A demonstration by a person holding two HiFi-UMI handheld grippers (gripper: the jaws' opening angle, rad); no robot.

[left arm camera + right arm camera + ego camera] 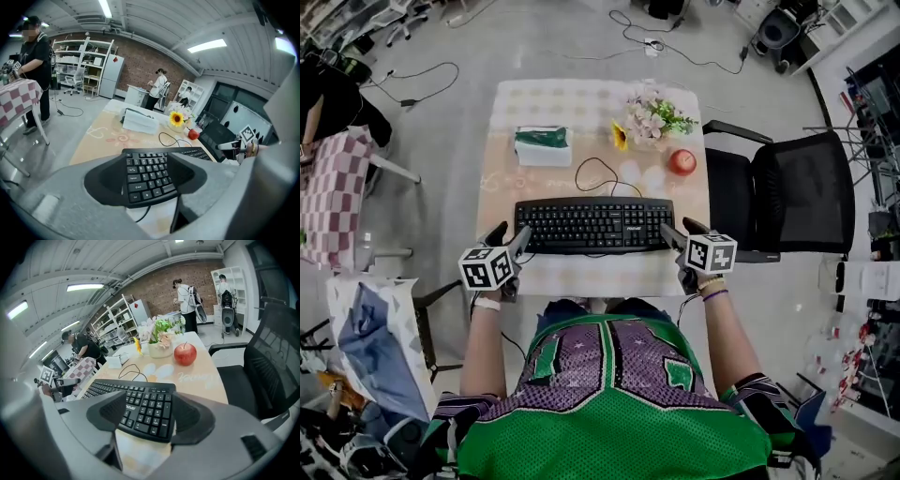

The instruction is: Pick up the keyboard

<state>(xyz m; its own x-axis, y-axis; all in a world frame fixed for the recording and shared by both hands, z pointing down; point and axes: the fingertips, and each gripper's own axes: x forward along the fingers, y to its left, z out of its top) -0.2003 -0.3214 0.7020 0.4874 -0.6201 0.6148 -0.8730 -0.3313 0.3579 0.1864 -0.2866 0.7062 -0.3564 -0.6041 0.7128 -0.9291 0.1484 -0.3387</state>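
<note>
Black keyboard (593,225) lies flat near the desk's (502,178) front edge, its left end between the spread-apart jaws of the left claw (511,236) and its right end between the equally spread jaws of the right claw (682,232).

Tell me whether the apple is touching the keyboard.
Apart. The head view shows a strip of bare table between the apple and the keyboard; the right gripper view shows the same gap.
</note>
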